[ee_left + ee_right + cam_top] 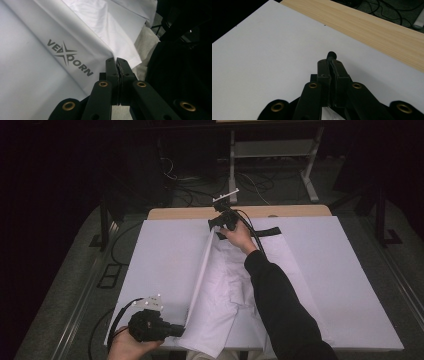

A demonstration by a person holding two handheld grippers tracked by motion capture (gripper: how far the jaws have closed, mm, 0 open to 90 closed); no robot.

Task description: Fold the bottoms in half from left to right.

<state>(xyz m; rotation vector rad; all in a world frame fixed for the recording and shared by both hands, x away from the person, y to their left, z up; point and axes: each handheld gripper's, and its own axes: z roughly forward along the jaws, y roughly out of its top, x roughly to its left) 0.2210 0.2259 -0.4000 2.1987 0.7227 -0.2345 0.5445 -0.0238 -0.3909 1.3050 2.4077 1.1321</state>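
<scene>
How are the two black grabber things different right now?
The left gripper sits at the near edge of the table, by the white garment's bottom hem; the right gripper reaches to the far end, by its top. The left gripper's view shows cloth with grey lettering; the right gripper's view shows bare white cover and wood. Both have jaws closed on the cloth.

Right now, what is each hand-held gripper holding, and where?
Both pinch the white garment: left hand-held gripper at its near edge, right hand-held gripper at its far end.

Smooth white cloth garment point(220, 285), matt white sheet point(165, 250), pale wood table point(195, 213)
</scene>
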